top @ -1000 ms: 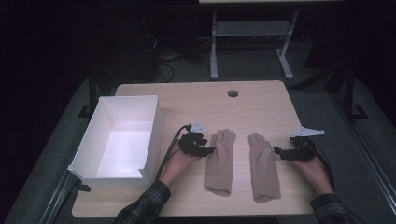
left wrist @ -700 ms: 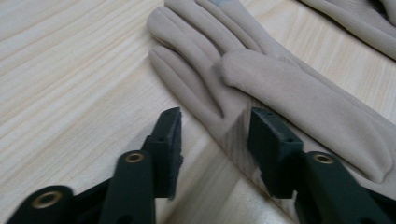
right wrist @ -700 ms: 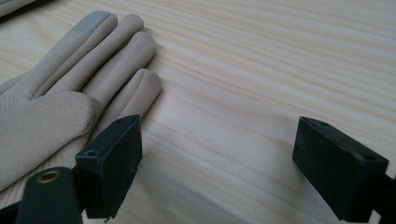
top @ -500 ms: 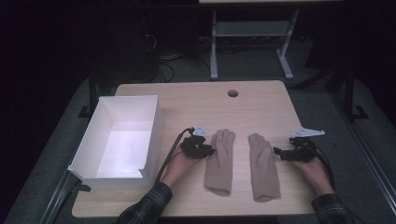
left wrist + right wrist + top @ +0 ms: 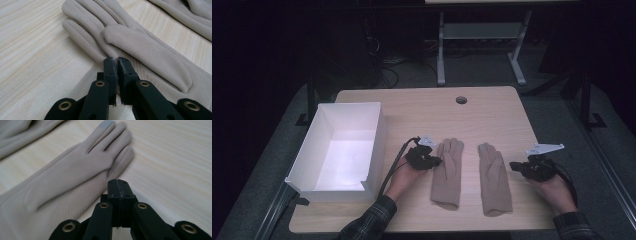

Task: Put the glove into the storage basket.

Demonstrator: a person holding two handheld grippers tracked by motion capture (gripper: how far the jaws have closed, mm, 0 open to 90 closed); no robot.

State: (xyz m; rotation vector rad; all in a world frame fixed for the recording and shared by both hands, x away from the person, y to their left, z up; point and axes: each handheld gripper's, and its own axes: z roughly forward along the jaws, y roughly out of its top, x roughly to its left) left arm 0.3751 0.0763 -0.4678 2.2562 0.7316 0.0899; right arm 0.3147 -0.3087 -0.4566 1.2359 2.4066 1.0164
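Two beige gloves lie flat side by side on the wooden table [image 5: 437, 110], fingers pointing away from me. My left gripper [image 5: 437, 161] [image 5: 117, 60] rests its tips on the outer edge of the left glove [image 5: 448, 170] [image 5: 140, 47]. Its jaws have just been closing; a slim gap is left and I see no fabric in it. My right gripper [image 5: 513, 166] [image 5: 118, 181] sits just right of the right glove [image 5: 493, 175] [image 5: 75, 170], shut with its jaws flat together and nothing between them. Each gripper view also catches the other glove [image 5: 190, 15] [image 5: 20, 132].
A white open box [image 5: 377, 130] stands on the left of the table, close to my left hand. A round cable hole [image 5: 461, 100] marks the far middle of the tabletop. Beyond the table, dark floor with metal frame legs [image 5: 441, 50].
The right gripper's jaws have come together beside its glove and that hand has shifted slightly. The left hand stays at its glove's edge with the jaws drawn in. Both gloves lie as before.
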